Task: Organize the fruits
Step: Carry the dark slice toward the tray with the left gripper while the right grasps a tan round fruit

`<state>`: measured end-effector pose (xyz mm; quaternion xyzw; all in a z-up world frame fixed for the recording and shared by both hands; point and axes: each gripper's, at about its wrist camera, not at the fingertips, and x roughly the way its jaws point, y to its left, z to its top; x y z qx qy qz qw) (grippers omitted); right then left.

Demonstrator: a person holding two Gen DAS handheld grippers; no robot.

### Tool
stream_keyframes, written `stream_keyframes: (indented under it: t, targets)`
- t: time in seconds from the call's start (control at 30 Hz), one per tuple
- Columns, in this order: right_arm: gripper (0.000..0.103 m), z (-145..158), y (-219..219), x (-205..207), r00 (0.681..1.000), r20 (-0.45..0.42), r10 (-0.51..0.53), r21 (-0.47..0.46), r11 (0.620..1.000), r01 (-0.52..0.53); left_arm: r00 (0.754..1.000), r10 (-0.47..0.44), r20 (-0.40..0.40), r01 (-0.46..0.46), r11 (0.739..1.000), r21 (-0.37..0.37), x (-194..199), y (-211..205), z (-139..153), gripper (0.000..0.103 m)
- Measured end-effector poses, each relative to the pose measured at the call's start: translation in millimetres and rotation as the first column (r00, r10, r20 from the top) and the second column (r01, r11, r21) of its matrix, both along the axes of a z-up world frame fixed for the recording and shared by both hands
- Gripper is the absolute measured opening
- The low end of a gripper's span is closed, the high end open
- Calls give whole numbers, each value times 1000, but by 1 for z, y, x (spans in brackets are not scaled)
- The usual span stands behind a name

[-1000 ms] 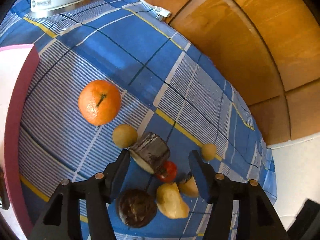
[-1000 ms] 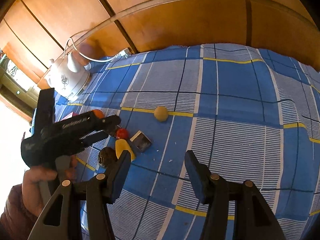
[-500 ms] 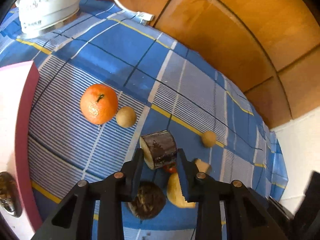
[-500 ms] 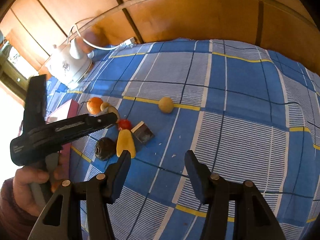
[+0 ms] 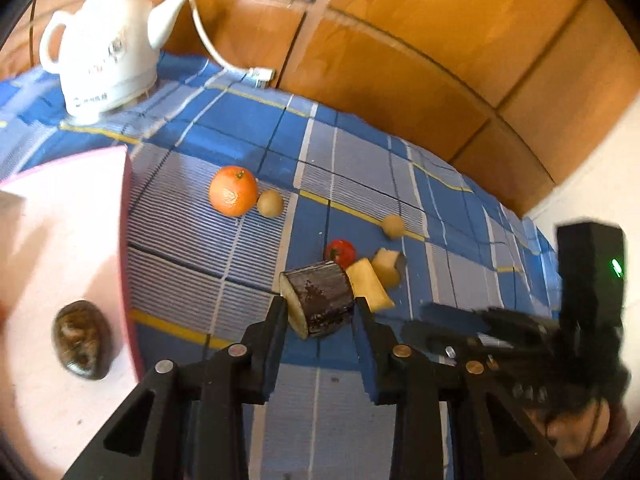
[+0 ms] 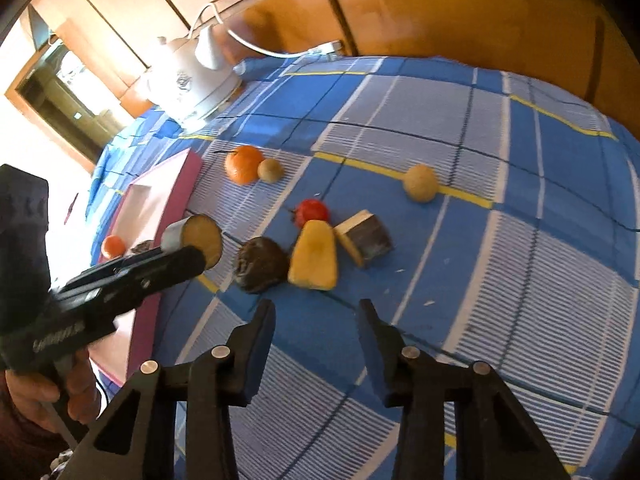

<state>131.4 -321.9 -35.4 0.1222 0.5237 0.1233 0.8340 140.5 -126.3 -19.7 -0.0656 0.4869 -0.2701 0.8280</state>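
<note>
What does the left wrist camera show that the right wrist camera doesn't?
Left wrist only: the right claw, reaching in from the side. Right wrist only: the dark round fruit on the cloth and a small orange fruit in the pink tray. Both: the left claw shut on the dark-skinned cut piece, the orange, the red fruit, the yellow wedge, the white kettle.

White lettering runs along the side of the left gripper point(image 6: 196, 258) in the right wrist view, too blurred to make out. The white kettle point(image 5: 106, 46) carries a dark printed mark low on its body and a small emblem above, neither legible.
</note>
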Motion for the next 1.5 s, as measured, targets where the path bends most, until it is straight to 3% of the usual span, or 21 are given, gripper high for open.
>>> stream_keyframes:
  t: [0.13, 0.3, 0.57, 0.83, 0.93, 1.0, 1.17, 1.37, 1.5]
  targets:
    - [42, -2, -6, 1, 1000, 0, -22, 71, 997, 22, 998, -22, 52, 22, 1000, -7, -19, 8, 10, 33]
    - [42, -1, -23, 2, 995, 10, -101, 80, 992, 100, 995, -34, 92, 35, 999, -9, -40, 21, 16, 33]
    - [42, 14, -45, 23, 967, 51, -250, 42, 968, 248, 992, -32, 123, 35, 999, -20, -61, 43, 22, 33]
    - [42, -7, -51, 75, 937, -1, -350, -27, 937, 350, 992, 26, 120, -22, 999, -38, -68, 75, 23, 33]
    - [42, -24, -49, 90, 934, -45, -354, -72, 934, 351, 992, 46, 118, -41, 998, -40, -70, 85, 22, 33]
    - [26, -26, -46, 94, 933, -21, -360, -138, 925, 354, 991, 55, 119, -51, 998, -37, -72, 90, 21, 33]
    - [26, -22, -45, 94, 949, -29, -313, -238, 925, 297, 990, 71, 119, -68, 997, -31, -76, 99, 18, 33]
    - [26, -20, -65, 59, 964, -52, -261, -352, 908, 226, 988, 99, 116, -97, 995, -23, -75, 110, 14, 33]
    - [26, -24, -81, 34, 971, -58, -230, -310, 929, 202, 988, 113, 109, -111, 994, -24, -76, 113, 12, 33]
